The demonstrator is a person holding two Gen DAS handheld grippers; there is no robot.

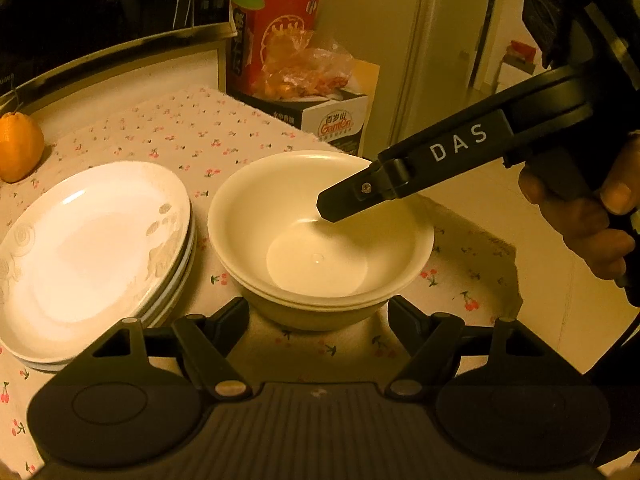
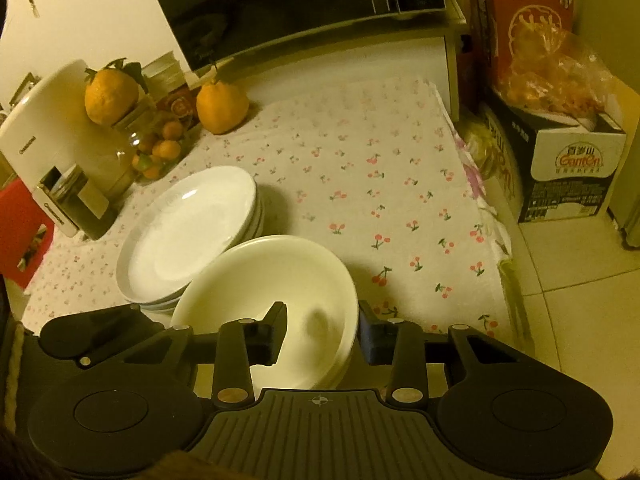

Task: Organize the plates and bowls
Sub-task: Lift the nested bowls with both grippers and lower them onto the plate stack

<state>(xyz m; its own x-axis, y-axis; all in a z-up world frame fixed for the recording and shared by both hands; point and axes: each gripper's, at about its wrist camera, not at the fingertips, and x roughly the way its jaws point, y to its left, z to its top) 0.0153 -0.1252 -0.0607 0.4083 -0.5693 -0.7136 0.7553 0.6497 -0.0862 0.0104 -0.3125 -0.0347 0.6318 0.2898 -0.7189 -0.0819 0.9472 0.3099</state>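
Item: stack of cream-white ceramic bowls (image 1: 320, 236), nested, set on the cherry-print cloth covering the tabletop (image 1: 188, 128), close to the near edge and toward the right-hand corner.

Item: stack of white shallow ceramic plates (image 1: 92, 256), placed just beside the bowls on their left, close but not seen to touch.

Right gripper (image 2: 322, 330): fingers are spread to a moderate width astride the rim of the top bowl, one finger (image 2: 276, 328) inside the bowl, the other outside its wall; firm contact cannot be told.

Left gripper (image 1: 318, 312): held wide apart at the near side of the bowl stack, nothing between its fingers.

Also recorded: a round orange citrus fruit (image 1: 18, 146) at the far left edge; a black microwave oven (image 2: 296, 4) along the far edge.
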